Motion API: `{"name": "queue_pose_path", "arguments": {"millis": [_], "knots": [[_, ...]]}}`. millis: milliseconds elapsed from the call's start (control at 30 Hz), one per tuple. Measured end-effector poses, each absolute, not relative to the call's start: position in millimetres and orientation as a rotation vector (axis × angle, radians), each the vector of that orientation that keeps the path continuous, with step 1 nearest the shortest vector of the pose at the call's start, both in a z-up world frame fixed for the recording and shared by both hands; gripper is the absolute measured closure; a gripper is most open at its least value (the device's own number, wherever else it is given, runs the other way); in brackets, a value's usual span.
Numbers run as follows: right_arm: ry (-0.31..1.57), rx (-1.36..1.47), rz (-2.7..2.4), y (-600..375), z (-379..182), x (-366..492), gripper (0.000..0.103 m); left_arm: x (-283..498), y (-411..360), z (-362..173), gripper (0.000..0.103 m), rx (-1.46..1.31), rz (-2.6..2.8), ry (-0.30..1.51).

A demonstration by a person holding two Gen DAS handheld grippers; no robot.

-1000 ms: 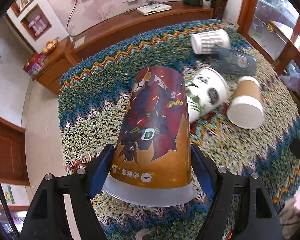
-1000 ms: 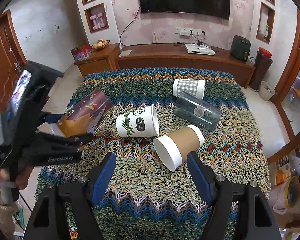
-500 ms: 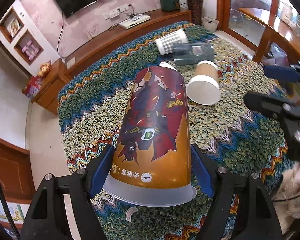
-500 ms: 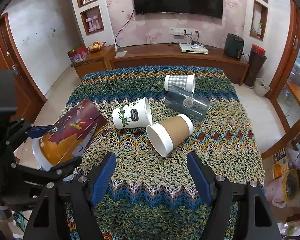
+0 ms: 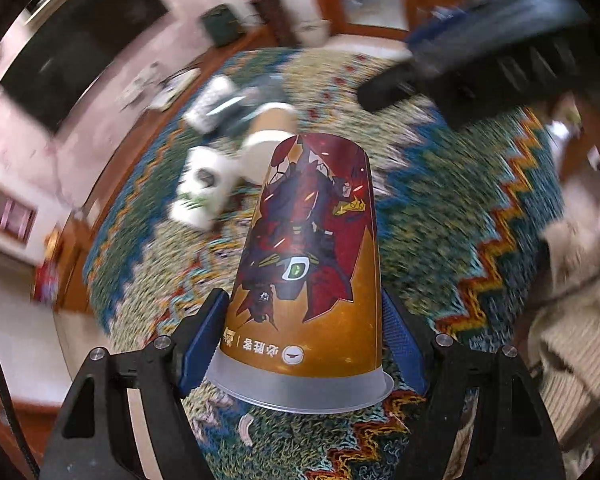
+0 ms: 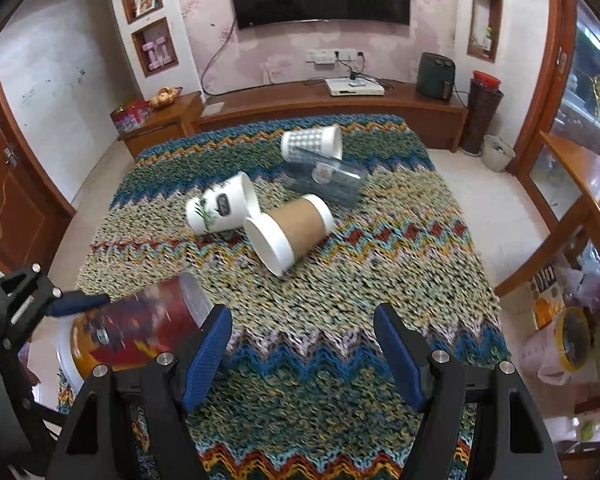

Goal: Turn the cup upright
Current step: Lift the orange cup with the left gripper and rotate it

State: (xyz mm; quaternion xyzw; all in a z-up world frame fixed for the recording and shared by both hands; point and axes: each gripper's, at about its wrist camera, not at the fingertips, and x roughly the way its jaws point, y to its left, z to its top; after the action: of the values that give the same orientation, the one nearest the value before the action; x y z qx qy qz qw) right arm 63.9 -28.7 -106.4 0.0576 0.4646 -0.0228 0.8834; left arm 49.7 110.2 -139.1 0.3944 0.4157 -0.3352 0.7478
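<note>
My left gripper (image 5: 304,344) is shut on a tall red and orange printed cup (image 5: 312,256), rim toward the camera, held above the knitted zigzag cloth (image 5: 440,216). The same cup (image 6: 136,328) shows blurred and tilted at the lower left of the right wrist view, above the cloth's front left corner. My right gripper (image 6: 302,344) is open and empty over the cloth's near edge; it shows blurred at the top right of the left wrist view (image 5: 480,68).
On the cloth (image 6: 340,304) lie a brown-sleeved cup (image 6: 290,232), a white panda cup (image 6: 222,208), a dark clear tumbler (image 6: 326,180) and a checked cup (image 6: 312,146), all on their sides. A wooden TV bench stands behind; a wooden table stands right.
The left gripper has swung with the printed cup toward the table's front left; its view is motion-blurred. The right gripper has drawn back a little and stays open.
</note>
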Motion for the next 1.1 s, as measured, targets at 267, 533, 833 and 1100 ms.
{"name": "queue_pose_path", "arguments": {"millis": [267,533,833,1100], "knots": [[1.005,0.151,-0.091,-48,-121,52,0.029,48,85,-176,0.024,1.044,-0.852,0.93],[1.034,0.166,-0.095,-54,-132,50,0.029,58,73,-194,0.024,1.125,-0.928,0.959],[1.05,0.164,-0.081,-53,-138,52,0.029,47,66,-199,0.023,1.202,-0.985,0.919],[1.053,0.154,-0.058,-52,-139,54,0.029,47,68,-195,0.017,1.186,-0.986,0.936]]}}
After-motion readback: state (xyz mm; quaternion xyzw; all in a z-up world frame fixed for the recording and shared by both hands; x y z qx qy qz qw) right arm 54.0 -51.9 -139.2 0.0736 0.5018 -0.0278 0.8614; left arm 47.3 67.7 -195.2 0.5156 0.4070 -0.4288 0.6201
